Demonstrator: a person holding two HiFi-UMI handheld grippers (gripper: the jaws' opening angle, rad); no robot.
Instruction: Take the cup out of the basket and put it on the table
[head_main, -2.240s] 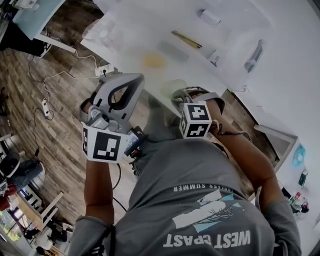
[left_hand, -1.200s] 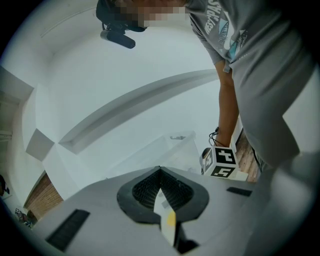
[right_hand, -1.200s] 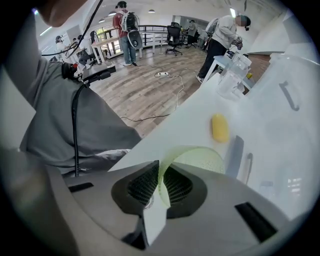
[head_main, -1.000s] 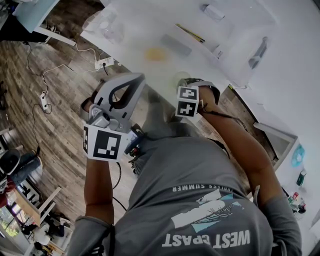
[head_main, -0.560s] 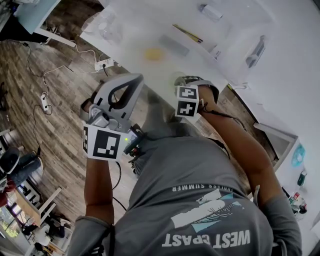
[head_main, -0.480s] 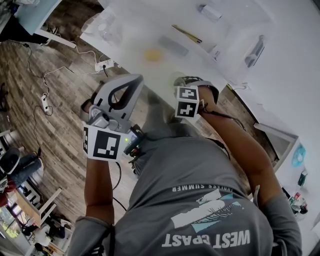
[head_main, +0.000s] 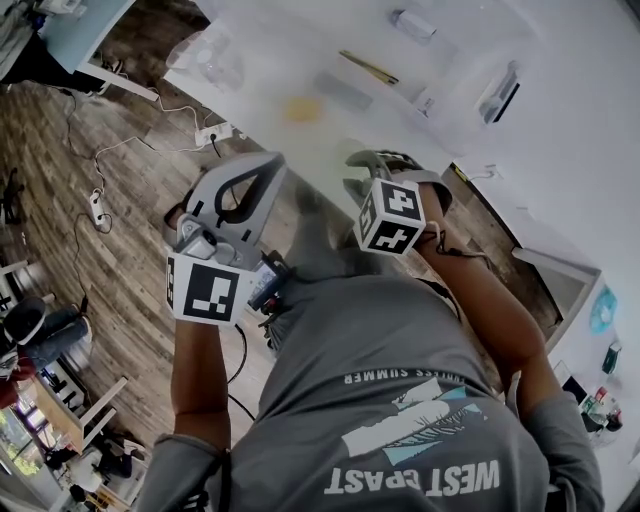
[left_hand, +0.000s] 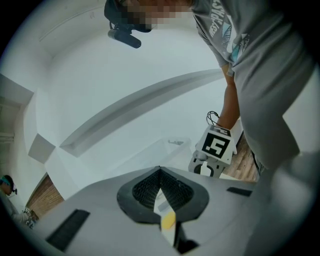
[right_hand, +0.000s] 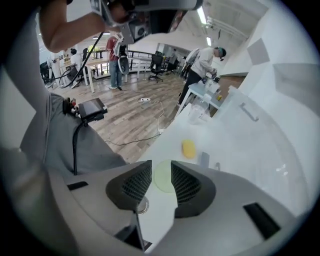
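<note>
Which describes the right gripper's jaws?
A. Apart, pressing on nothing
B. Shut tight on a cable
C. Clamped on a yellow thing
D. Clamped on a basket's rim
A: in the right gripper view the right gripper has its jaws apart, having just been opening. The pale green cup seen through the gap stands on the table, and the pads do not touch it.

The person wears a grey short-sleeved T-shirt (head_main: 400, 400) with white lettering and a pale blue-and-white graphic. Left gripper (head_main: 276, 162) and right gripper (head_main: 358, 175) are grey, each fitted with a black-and-white marker cube (head_main: 205, 290). A black cable (right_hand: 75, 150) runs at the waist.
</note>
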